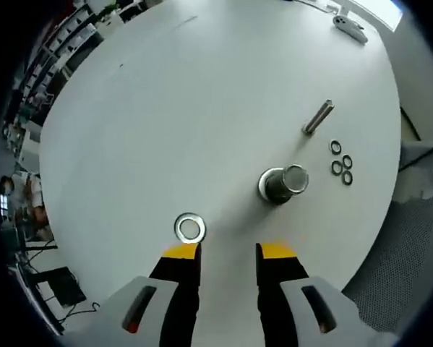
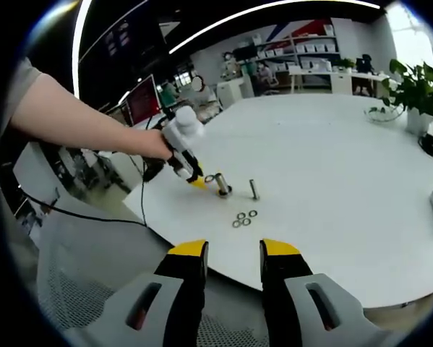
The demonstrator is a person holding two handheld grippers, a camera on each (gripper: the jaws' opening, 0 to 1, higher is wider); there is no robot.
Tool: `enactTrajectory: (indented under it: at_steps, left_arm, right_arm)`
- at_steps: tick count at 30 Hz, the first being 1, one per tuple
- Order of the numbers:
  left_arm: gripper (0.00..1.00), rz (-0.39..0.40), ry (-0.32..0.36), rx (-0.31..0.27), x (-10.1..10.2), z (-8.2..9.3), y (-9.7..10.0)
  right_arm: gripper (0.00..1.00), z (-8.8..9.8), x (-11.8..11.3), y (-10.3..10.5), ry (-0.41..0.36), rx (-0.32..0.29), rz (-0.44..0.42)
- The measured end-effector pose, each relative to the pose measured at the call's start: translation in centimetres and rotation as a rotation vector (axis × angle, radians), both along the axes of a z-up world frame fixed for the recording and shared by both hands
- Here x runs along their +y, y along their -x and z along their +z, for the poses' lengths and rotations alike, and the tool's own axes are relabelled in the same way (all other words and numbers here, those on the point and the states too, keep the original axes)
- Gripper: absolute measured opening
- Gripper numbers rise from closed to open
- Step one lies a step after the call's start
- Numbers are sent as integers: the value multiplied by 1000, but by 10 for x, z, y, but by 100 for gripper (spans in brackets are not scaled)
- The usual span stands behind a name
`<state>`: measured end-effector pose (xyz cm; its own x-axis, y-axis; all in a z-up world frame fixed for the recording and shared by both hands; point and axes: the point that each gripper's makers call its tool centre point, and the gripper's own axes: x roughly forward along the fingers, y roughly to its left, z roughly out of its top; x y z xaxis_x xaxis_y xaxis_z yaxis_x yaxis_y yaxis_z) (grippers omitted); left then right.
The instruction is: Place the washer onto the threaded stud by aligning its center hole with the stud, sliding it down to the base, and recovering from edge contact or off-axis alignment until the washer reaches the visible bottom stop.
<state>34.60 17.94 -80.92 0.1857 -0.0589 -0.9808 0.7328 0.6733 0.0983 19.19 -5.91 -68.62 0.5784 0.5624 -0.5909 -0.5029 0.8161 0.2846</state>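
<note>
The left gripper (image 1: 227, 253) hovers low over the white table (image 1: 165, 108), its jaws spread and holding nothing, lined up so the washer (image 1: 189, 228) lies flat just ahead of its left jaw tip, probably ready for a pick. The washer is a shiny silver ring with a clear round hole, resting apart from the stud (image 1: 319, 117), which lies on its side farther off, beside a short metal cylinder (image 1: 281, 184) and 4 small dark rings (image 1: 342, 166). Whether the cylinder is the stud's base is hard to tell. The right gripper (image 2: 233, 254) waits back off the table edge, jaws spread and empty, giving the left room to work.
</note>
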Motion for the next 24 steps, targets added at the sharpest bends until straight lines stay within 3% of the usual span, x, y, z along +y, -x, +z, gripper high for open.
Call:
enactTrajectory:
  at_steps: [9, 15, 19, 24]
  left_arm:
    - [29, 42, 0, -58, 13, -12, -8]
    - [30, 96, 56, -67, 16, -15, -20]
    - [31, 193, 115, -63, 18, -15, -30]
    - [31, 110, 72, -42, 19, -27, -31]
  right_arm:
    - [31, -2, -2, 0, 7, 5, -7]
    - [31, -5, -4, 1, 19, 21, -11]
    - [31, -6, -4, 1, 22, 25, -8]
    - [29, -5, -5, 0, 17, 25, -19]
